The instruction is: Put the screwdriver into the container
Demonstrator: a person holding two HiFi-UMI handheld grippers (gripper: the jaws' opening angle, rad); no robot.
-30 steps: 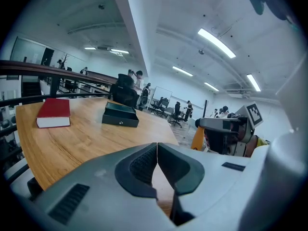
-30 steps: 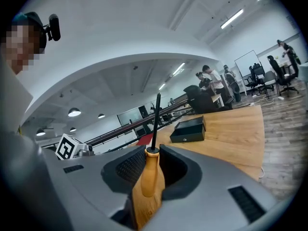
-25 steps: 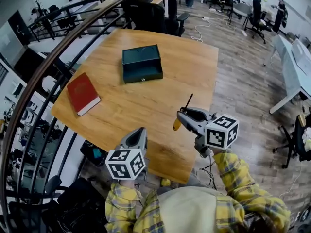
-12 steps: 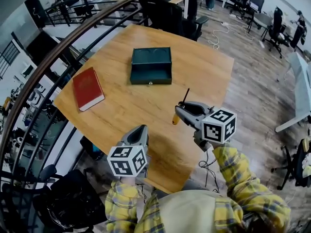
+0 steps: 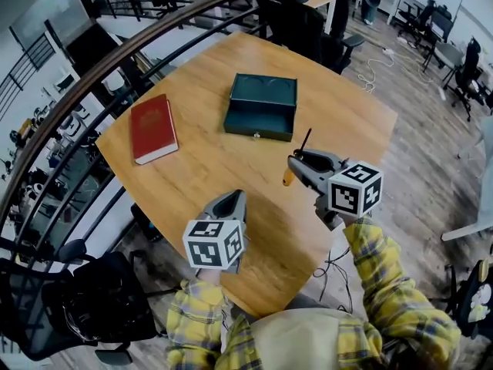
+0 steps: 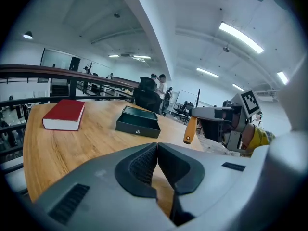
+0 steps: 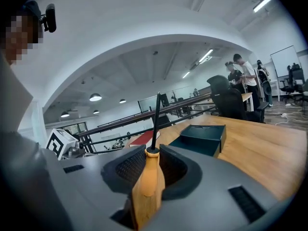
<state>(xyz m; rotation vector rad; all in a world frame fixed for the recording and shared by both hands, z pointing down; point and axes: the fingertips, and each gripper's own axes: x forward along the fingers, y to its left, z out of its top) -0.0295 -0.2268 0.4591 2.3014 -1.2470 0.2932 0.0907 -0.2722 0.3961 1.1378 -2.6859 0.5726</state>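
Note:
A screwdriver with an orange handle and a thin black shaft is clamped in my right gripper, held in the air over the right part of the wooden table. Up close, the handle of the screwdriver sits between the jaws of the right gripper, shaft pointing up and forward. The dark green open container lies on the table beyond it; this box shows ahead to the right. My left gripper hovers at the table's near edge, jaws shut and empty.
A red book lies on the table's left part, left of the container. A curved dark railing runs along the table's left side. Office chairs stand behind the table, and wooden floor lies to the right.
The view has shifted, so the table, book and container sit further right and lower in the picture. Both grippers keep their hold and stance; the right one has edged slightly up.

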